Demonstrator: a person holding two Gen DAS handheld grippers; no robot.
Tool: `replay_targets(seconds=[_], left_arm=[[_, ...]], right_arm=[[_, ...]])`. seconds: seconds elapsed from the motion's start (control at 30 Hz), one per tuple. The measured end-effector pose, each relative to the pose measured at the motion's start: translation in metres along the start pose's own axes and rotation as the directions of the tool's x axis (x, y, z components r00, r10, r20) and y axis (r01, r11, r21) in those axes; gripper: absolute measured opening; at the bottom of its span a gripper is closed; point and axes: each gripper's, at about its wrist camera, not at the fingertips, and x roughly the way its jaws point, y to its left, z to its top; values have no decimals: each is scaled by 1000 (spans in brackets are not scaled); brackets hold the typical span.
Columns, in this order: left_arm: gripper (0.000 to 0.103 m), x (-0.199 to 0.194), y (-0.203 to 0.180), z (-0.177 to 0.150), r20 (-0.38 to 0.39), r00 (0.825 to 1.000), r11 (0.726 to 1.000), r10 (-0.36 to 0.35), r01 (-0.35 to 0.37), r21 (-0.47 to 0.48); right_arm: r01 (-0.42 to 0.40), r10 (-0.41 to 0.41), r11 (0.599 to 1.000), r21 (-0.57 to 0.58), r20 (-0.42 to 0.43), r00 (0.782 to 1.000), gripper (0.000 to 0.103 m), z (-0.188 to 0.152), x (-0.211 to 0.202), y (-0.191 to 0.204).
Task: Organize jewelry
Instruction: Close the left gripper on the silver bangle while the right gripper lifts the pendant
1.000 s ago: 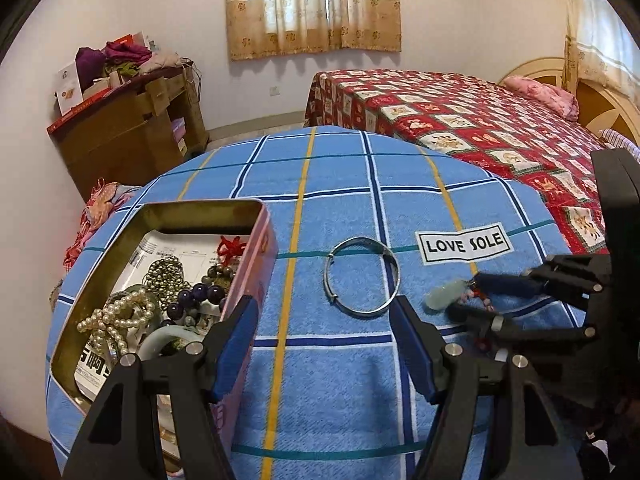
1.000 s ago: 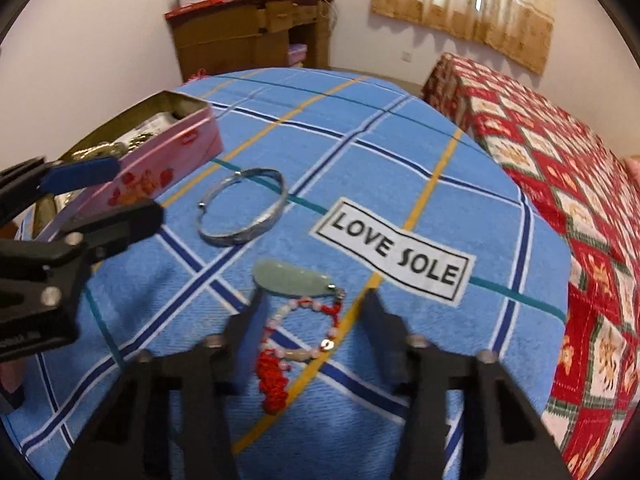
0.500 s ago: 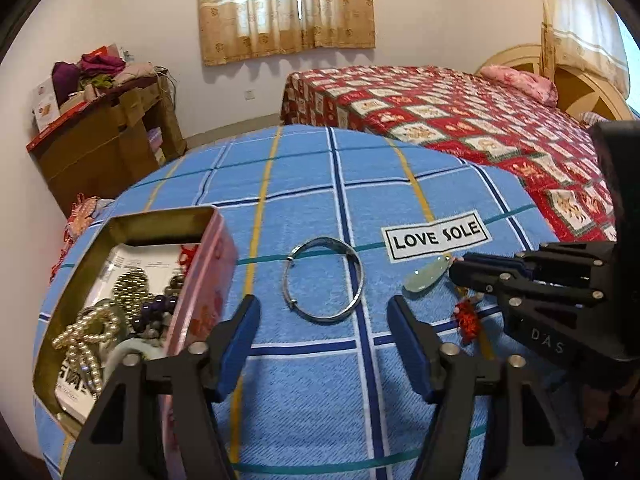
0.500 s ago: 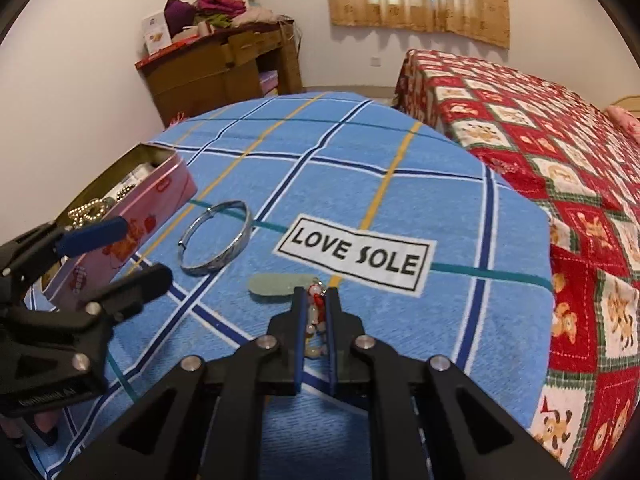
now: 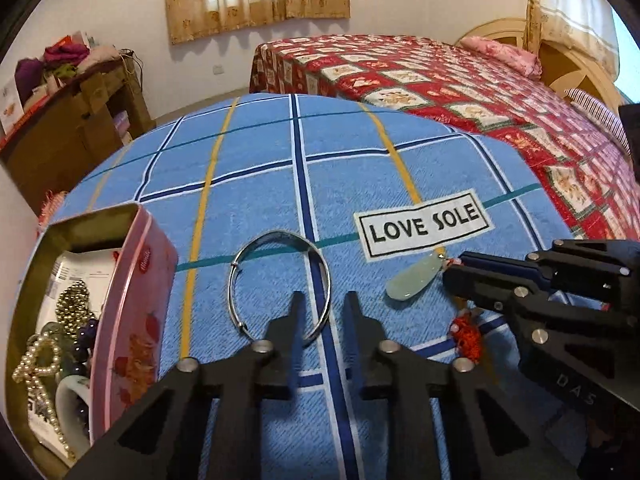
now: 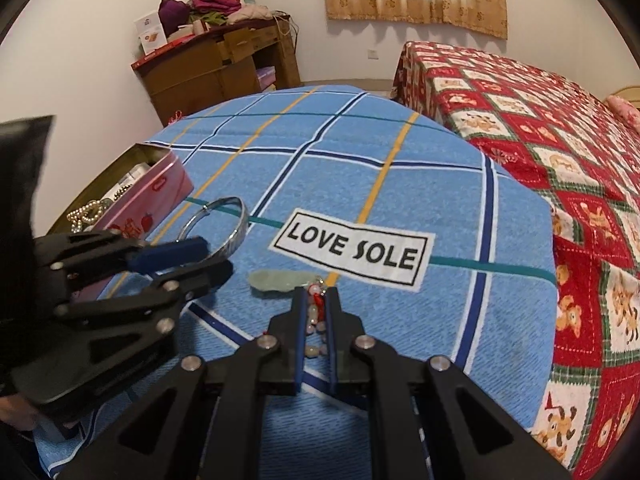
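A silver bangle [image 5: 280, 284] lies on the blue checked cloth [image 5: 248, 200]. My left gripper [image 5: 322, 304] has narrowed around the bangle's right rim, with a small gap still between the fingers. It also shows in the right wrist view [image 6: 218, 260], next to the bangle [image 6: 224, 226]. My right gripper [image 6: 317, 300] is shut on the bead string of a jade pendant charm [image 6: 280, 282] with a red tassel. The pendant [image 5: 414, 280] rests on the cloth below the LOVE SOLE label [image 5: 422, 224].
An open pink tin [image 5: 132, 292] at the left holds pearls, bead strings and other jewelry [image 5: 60, 332]. A bed with a red quilt [image 5: 460, 92] stands behind the table. A wooden cabinet [image 6: 224, 76] stands by the wall.
My left gripper moved right over the bangle and its fingers closed from wide open to a narrow gap. My right gripper closed on the charm's bead string and stays shut.
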Motion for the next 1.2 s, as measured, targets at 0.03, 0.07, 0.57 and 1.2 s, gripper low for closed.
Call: replay_targets(seconds=[0.03,0.07,0.57,1.2], left_arm=[[4,-1,0,-1,2,1000,1000,-7,7,1],[2,-5,0,-2,5,1000,1000,-4,4,-2],[2,-78,19,-19,148,989,994,-19,34,-104],[2,-118,41,-23,209,978,984,15,23,-176]], right_arm=[[-2,2,1000,-1,11,1000,10,0,-2,0],[-3,3,1000,-1,24,1000,10,-1,-4,0],[-43,41,999,10,145,989,10,-4,-26,1],[-59,70,997,-58,203,977,7,21,-61,21]])
